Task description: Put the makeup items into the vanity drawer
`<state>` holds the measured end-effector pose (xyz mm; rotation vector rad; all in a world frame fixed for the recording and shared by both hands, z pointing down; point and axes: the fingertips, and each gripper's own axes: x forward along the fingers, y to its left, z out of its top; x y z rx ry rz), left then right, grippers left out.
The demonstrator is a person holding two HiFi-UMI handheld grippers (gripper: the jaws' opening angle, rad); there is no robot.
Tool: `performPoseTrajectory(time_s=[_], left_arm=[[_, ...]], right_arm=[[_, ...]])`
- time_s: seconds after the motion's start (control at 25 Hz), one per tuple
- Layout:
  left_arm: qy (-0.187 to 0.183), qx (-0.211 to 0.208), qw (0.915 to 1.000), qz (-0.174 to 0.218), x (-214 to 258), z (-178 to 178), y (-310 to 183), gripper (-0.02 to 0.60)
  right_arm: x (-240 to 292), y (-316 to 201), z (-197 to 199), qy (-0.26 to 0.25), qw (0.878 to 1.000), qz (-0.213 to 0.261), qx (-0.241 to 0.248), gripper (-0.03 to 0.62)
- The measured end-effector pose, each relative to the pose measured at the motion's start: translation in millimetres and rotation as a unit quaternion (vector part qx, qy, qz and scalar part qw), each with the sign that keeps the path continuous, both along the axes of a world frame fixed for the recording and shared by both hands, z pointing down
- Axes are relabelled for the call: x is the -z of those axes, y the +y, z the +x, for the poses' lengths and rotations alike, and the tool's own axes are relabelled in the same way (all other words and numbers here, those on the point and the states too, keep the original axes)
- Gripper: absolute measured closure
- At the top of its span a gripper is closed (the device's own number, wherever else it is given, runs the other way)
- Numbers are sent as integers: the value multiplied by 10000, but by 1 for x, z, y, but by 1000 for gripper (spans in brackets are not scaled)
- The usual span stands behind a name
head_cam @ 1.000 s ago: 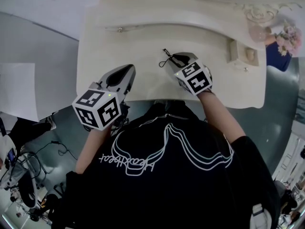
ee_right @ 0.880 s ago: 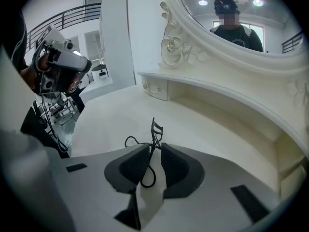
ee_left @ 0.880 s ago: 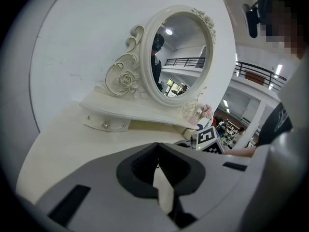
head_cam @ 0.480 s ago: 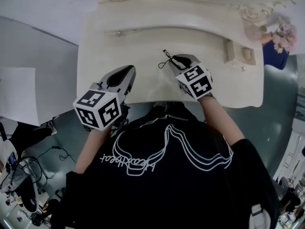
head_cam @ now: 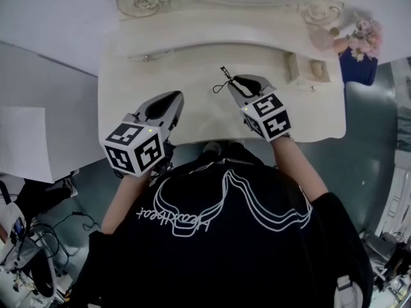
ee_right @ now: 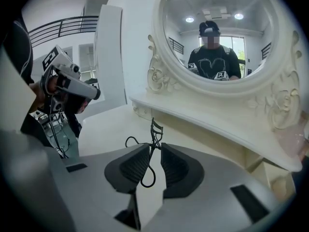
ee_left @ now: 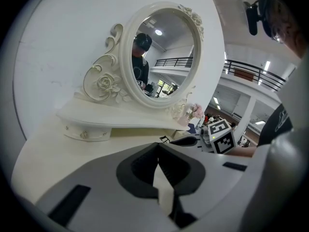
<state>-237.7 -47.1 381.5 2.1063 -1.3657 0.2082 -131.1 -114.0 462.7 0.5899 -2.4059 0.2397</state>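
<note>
My right gripper is shut on a black eyelash curler above the middle of the cream vanity top. In the right gripper view the curler sticks up past the jaw tips, and its handle loop hangs down between the pads. My left gripper hovers over the vanity's front left part, shut with nothing in it. Its pads meet at the tip. A small drawer stands pulled out at the right under the shelf. The left drawer with its knob is shut.
An oval mirror in a carved frame stands at the back on a raised shelf. A blue vase of pink flowers sits at the far right. The vanity's front edge lies just under both grippers.
My right gripper has risen a little with the curler in it. The left gripper has shifted slightly. The head view now takes in more of the vanity's back.
</note>
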Motion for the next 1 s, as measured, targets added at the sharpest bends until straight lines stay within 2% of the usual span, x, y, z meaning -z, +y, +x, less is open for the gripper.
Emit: performPoseTrajectory(time_s=[0.52, 1.0], left_arm=[[-37, -619, 9979, 197, 21, 74, -31, 577], [-30, -995, 9946, 280, 34, 142, -61, 577]], right_arm=[[58, -22, 78, -311, 9965, 473, -622, 517], [81, -57, 168, -280, 9898, 699, -1211, 517]])
